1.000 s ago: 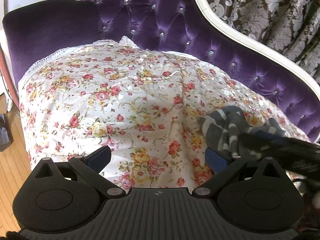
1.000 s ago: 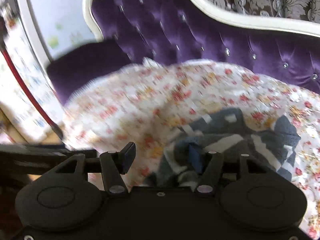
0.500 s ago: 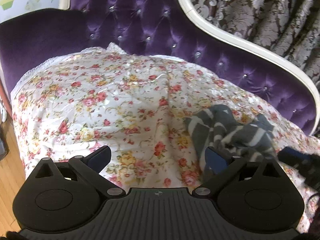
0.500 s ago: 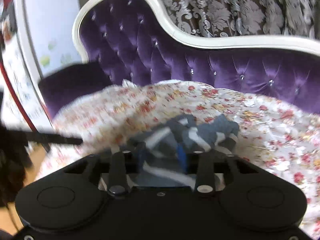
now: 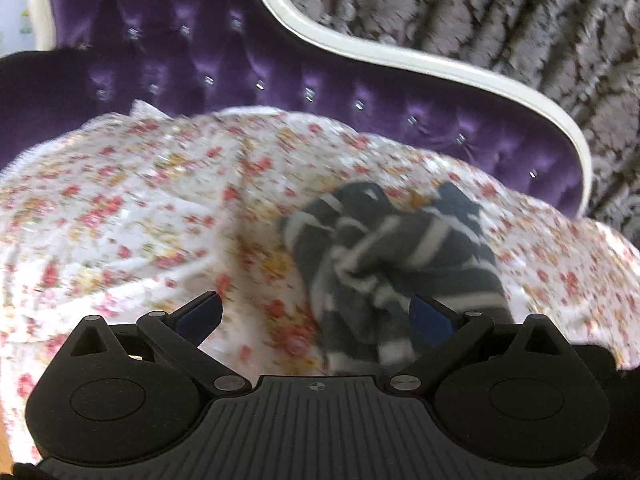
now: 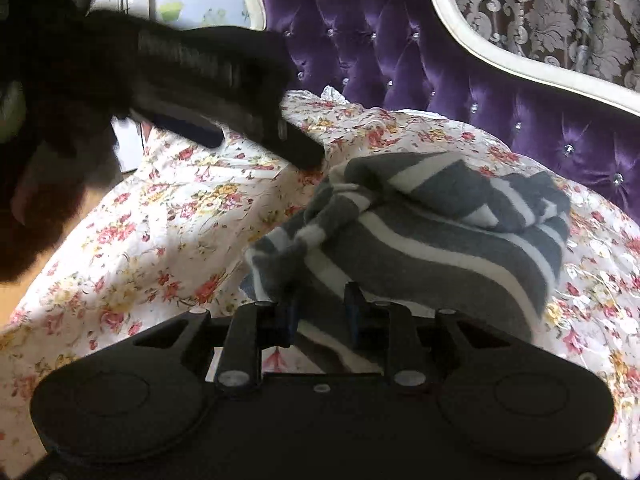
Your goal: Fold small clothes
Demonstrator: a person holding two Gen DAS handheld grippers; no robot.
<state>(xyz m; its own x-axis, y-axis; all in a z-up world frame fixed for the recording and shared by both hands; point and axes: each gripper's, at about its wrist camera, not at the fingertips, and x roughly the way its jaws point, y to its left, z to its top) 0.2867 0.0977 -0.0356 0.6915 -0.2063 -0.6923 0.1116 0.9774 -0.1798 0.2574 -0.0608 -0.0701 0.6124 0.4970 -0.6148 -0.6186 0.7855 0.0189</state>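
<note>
I see the grey-and-white striped garment (image 6: 432,236) lying crumpled on the floral sheet (image 6: 168,224) that covers the seat of the purple tufted sofa (image 6: 400,60). My right gripper (image 6: 320,310) has just been closing, and its blue pads now pinch the near edge of the fabric between them. My left gripper (image 5: 316,314) hangs with its fingers spread wide; the garment's left part lies between them, nearer the right finger, but neither pad presses on it. A patterned curtain (image 5: 500,20) hangs behind the sofa's white frame.
</note>
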